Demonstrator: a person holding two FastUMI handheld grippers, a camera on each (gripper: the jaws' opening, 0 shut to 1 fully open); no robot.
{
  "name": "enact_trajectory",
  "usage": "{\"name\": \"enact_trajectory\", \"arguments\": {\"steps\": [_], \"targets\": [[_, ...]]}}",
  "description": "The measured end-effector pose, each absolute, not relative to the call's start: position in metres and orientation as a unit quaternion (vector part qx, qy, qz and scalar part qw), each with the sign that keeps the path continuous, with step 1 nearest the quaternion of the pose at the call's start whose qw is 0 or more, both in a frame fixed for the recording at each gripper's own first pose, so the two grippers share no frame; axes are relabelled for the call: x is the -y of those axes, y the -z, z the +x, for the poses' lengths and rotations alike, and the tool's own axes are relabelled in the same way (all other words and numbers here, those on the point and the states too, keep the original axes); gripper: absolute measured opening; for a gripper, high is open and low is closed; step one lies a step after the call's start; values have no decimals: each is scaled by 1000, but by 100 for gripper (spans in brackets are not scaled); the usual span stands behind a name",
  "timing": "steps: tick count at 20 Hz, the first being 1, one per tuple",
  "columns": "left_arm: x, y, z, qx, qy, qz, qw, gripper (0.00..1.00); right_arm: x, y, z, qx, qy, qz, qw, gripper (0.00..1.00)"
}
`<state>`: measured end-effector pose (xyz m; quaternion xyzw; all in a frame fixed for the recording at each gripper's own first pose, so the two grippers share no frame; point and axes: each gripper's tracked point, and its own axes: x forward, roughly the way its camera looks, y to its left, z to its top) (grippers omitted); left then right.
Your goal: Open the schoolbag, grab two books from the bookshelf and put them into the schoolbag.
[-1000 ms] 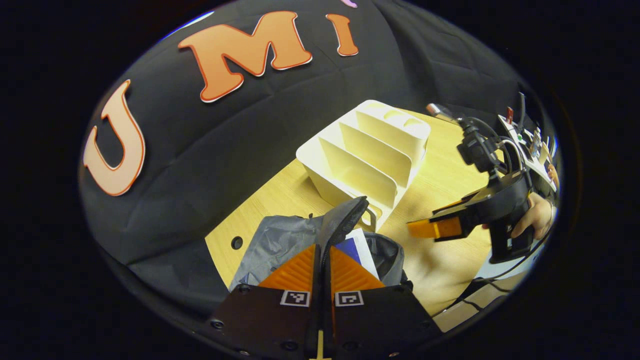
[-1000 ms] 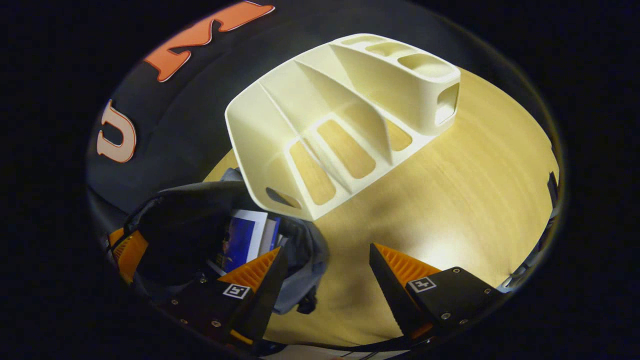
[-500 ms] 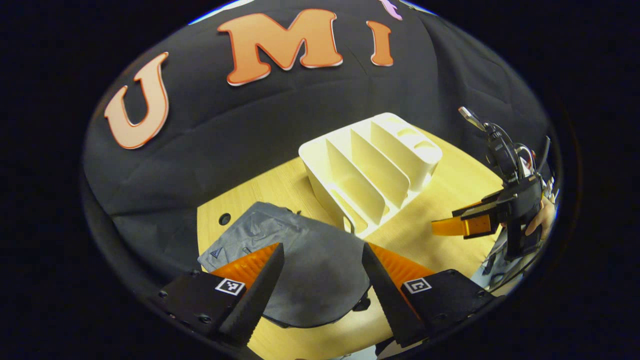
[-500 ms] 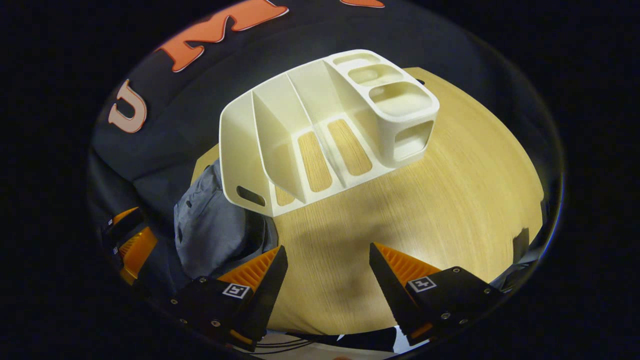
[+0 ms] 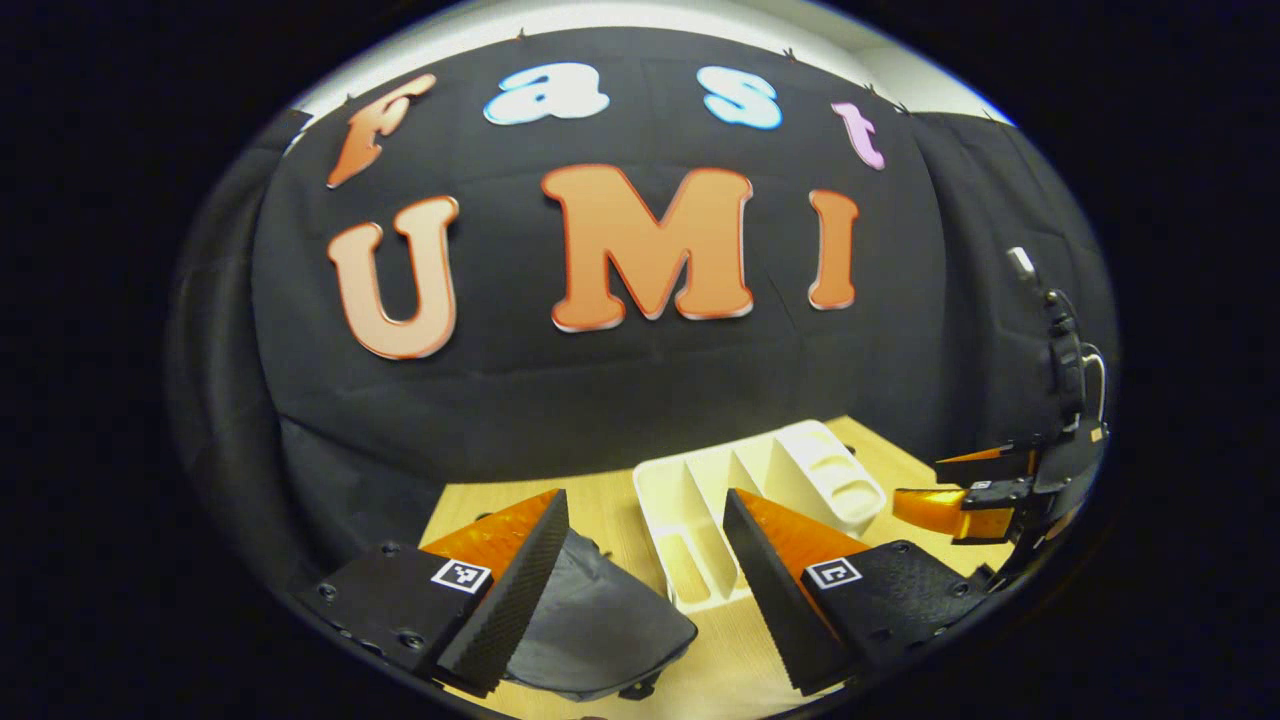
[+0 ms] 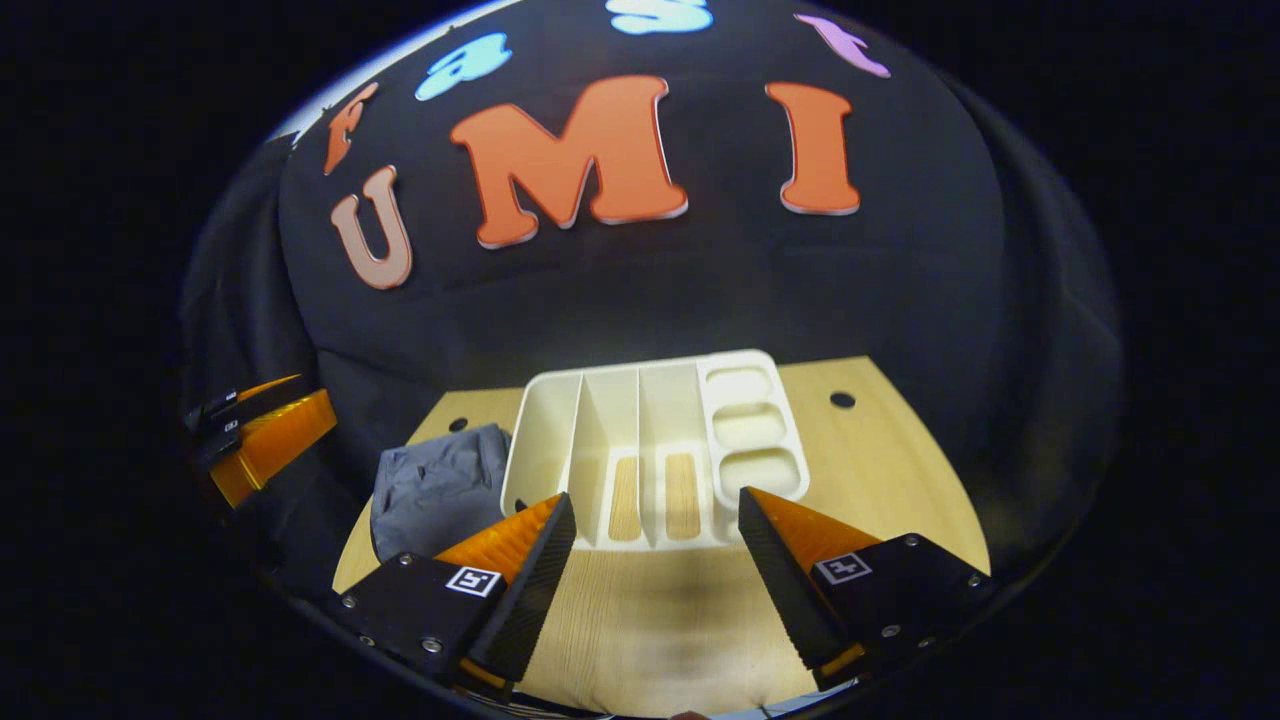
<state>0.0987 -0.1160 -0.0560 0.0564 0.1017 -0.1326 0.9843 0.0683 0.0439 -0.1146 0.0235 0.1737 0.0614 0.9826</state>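
Tongs first: your left tongs point(image 5: 640, 570) stood spread and gripped nothing, above the soft grey schoolbag point(image 5: 590, 625), which lay slumped near the wood-grain surface point(image 6: 890, 470)'s left edge. Your right tongs point(image 6: 655, 560) were spread too, over bare wood with free room ahead. Beyond them, beside the schoolbag, the smooth cream plastic bookshelf point(image 6: 640, 440) showed slanted dividers, rounded pockets and vacant slots.
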Motion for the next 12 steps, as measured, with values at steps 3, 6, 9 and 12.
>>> {"name": "enact_trajectory", "arguments": {"steps": [3,6,9,12], "targets": [[102,15,87,-43,95,41,994,98,-42,57,57,-82,-66,8,994,98],[93,-10,73,-2,80,13,997,98,-28,21,43,-6,-55,-18,998,97],[76,-25,66,49,45,-7,998,98,-26,10,38,27,-59,-24,998,97],[70,-33,53,78,39,3,996,98,-23,17,41,9,-60,-8,998,97]]}}
